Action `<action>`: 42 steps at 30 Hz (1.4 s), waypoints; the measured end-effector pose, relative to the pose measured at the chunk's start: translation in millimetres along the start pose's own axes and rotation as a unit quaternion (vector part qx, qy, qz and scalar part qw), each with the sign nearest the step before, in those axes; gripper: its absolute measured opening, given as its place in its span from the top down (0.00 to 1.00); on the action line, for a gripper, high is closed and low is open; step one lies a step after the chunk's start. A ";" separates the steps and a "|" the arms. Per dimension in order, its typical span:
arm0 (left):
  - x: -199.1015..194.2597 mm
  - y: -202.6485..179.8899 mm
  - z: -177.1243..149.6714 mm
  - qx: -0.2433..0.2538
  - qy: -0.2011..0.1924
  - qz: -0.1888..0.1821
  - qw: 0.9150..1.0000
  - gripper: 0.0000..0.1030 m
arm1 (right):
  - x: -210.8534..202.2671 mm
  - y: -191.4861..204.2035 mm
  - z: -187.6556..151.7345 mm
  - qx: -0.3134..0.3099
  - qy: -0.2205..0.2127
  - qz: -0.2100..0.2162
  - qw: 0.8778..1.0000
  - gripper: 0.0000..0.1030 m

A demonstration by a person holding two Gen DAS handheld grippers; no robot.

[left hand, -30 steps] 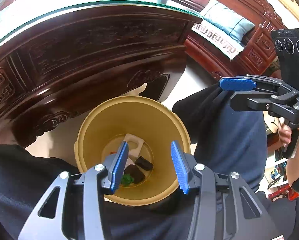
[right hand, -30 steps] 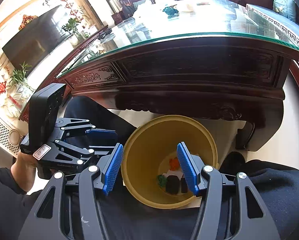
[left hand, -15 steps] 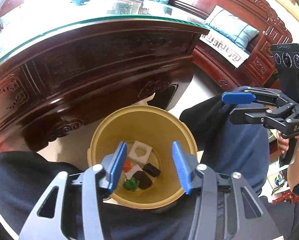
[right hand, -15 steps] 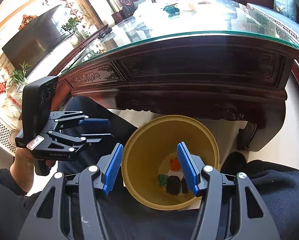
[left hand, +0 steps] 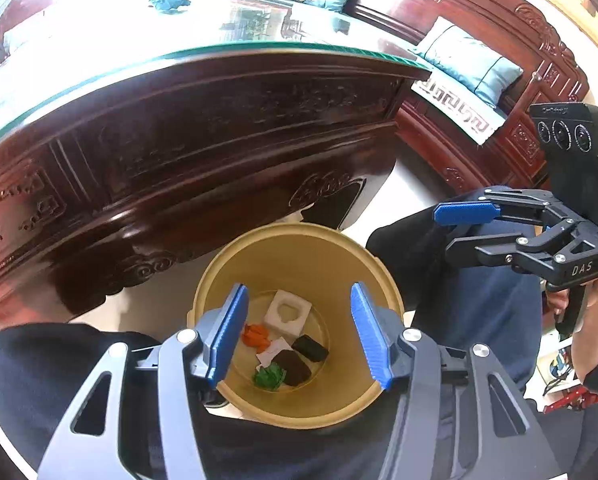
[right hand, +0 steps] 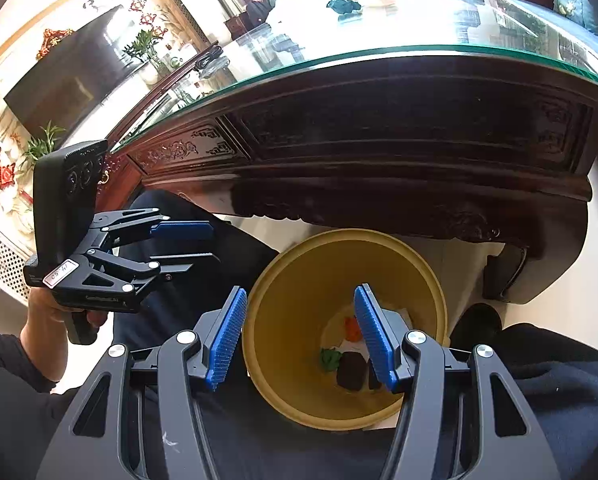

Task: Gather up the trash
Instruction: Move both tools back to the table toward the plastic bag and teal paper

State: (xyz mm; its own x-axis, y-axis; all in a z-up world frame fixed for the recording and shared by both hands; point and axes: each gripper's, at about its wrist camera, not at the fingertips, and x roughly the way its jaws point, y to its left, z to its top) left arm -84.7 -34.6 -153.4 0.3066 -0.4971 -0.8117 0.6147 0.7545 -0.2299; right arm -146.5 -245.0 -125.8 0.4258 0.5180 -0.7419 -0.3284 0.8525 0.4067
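Left hand-held gripper [left hand: 297, 330] hung wide and empty over the yellow bin [left hand: 299, 256], near the table [left hand: 203, 120]; its view showed white foam [left hand: 287, 314] that the right view hid. Right hand-held gripper [right hand: 299, 336] was also wide and empty.

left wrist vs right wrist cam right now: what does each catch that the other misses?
Left wrist only: the white foam block at the bin's bottom, and the bench with teal cushions. Right wrist only: the TV and plants along the wall. Both: the yellow bin with orange scrap, green scrap and dark pieces, the glass-topped table, and both grippers, left and right, open and empty.
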 end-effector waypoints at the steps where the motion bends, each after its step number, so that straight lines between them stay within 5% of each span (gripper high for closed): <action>1: -0.9 -0.1 3.6 0.002 -0.003 0.001 1.000 0.45 | -1.0 -0.2 2.4 0.000 -0.002 0.002 1.000 0.47; 5: -9.8 -1.3 21.9 0.017 -0.019 0.011 1.000 0.34 | -5.4 2.4 18.4 -0.010 -0.011 0.002 1.000 0.50; 22: -68.5 33.3 150.1 0.028 -0.136 0.061 0.988 0.26 | -35.7 20.6 144.7 -0.073 -0.088 -0.001 0.993 0.56; 28: -66.0 52.0 189.3 0.010 -0.148 0.065 0.987 0.25 | -34.2 29.4 188.1 -0.104 -0.116 -0.031 0.987 0.56; 33: -66.2 63.5 218.0 0.013 -0.169 0.108 0.980 0.20 | -28.3 22.9 220.6 -0.115 -0.141 -0.067 0.981 0.56; 42: -57.1 101.4 255.0 -0.026 -0.182 0.112 0.977 0.20 | -8.8 0.4 264.4 -0.106 -0.147 -0.057 0.982 0.63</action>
State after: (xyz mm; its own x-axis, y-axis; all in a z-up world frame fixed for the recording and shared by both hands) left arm 145.5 -39.0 6.6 0.6722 -0.4294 -0.6031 0.4677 0.8778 -0.1036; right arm 72.6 -230.6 21.8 0.6848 0.4444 -0.5776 -0.4189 0.8886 0.1869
